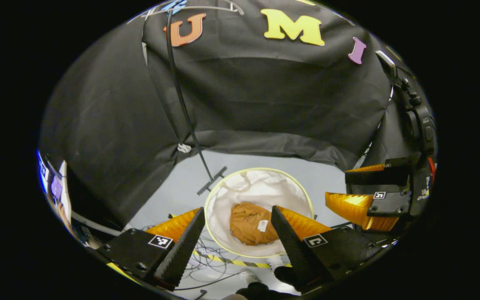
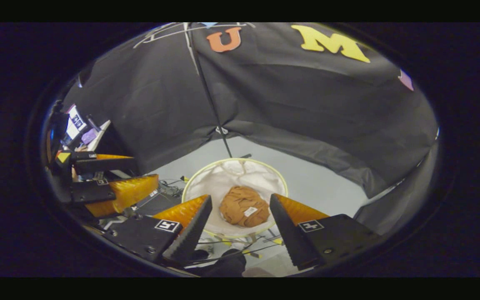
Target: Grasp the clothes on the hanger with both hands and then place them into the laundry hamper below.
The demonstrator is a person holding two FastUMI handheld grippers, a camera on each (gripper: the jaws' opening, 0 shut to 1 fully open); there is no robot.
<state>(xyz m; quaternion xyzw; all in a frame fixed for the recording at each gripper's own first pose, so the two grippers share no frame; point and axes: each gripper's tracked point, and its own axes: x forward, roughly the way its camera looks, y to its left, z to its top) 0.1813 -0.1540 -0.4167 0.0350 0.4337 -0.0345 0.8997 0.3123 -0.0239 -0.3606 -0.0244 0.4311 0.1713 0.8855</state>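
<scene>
left gripper [image 1: 238, 233]: i see its 2 fingers spread wide, nothing between them, held above the hamper.
right gripper [image 2: 240, 223]: i see it spread wide too, holding nothing; in the left gripper view it sits at the right edge, jaws parted.
clothes [image 2: 244, 211]: brown bundle, crumpled inside the hamper.
laundry hamper [image 2: 206, 177]: round, white-lined, on the grey floor [image 2: 319, 183].
stand pole [image 1: 181, 100]: rises behind the hamper.

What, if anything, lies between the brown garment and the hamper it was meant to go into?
Nothing visible: the brown garment already lies bunched inside the white hamper, on its bottom. Both claws, left and right, hang open above it, holding nothing, with clear air down to the hamper's rim.
</scene>
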